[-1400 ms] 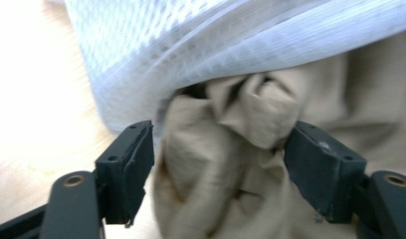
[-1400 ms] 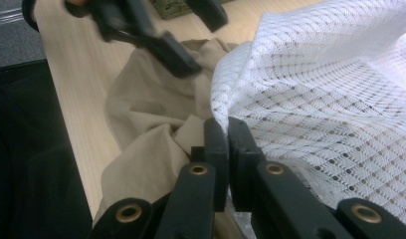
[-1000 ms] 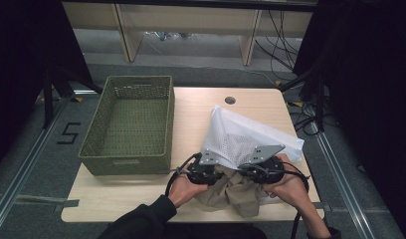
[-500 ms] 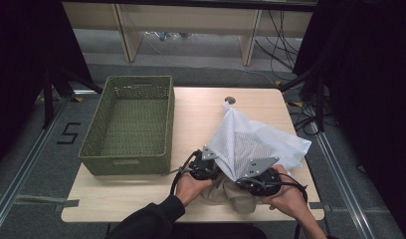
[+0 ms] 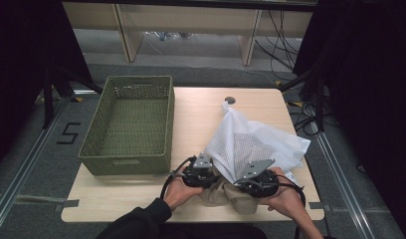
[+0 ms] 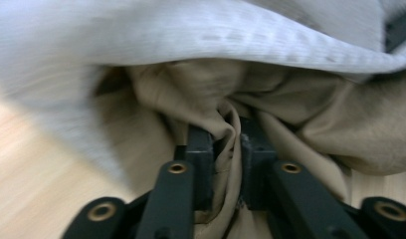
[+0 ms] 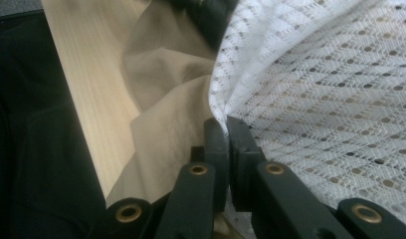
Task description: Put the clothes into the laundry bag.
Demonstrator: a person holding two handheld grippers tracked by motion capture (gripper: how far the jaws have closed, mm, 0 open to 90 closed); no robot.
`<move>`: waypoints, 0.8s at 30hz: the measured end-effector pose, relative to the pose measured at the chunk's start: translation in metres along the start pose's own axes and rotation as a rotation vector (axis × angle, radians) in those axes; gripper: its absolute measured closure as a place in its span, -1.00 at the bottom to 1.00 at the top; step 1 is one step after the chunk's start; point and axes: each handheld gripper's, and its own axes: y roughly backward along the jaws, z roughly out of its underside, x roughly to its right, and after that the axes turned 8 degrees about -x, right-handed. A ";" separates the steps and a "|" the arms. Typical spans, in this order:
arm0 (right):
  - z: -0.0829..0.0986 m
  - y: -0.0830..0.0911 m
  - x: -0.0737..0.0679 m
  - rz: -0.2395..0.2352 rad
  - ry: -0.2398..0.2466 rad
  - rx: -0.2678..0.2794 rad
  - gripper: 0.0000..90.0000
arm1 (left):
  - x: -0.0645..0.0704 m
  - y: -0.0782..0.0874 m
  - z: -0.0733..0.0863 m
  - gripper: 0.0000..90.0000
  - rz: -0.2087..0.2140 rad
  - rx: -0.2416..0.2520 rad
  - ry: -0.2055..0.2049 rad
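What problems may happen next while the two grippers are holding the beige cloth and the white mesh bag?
The left gripper pinches just a thin fold of the beige cloth, so it might slip out. The right gripper is shut at the edge of the white mesh bag; a pull could tear it free. The cloth lies near the table edge and may slide off.

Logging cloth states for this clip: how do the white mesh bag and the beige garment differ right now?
The white mesh bag is perforated netting; the beige garment is plain, opaque cloth. The bag rises tented into a peak, while the garment lies crumpled low under it. The right gripper pinches the bag's edge; the left gripper pinches a garment fold. Both rest at the table's near edge.
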 end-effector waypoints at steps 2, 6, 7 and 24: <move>0.002 -0.001 0.002 0.004 -0.010 -0.003 0.98 | 0.005 -0.006 -0.001 0.79 0.008 0.002 -0.017; 0.007 -0.003 0.007 0.007 -0.013 -0.018 0.98 | 0.012 -0.006 -0.003 0.65 0.025 -0.017 -0.016; 0.008 -0.003 0.008 -0.001 -0.020 -0.020 0.98 | 0.010 -0.001 -0.002 0.53 0.020 -0.019 0.000; 0.007 -0.006 0.009 0.018 -0.020 -0.029 0.98 | -0.035 0.001 -0.003 0.16 -0.126 -0.048 0.015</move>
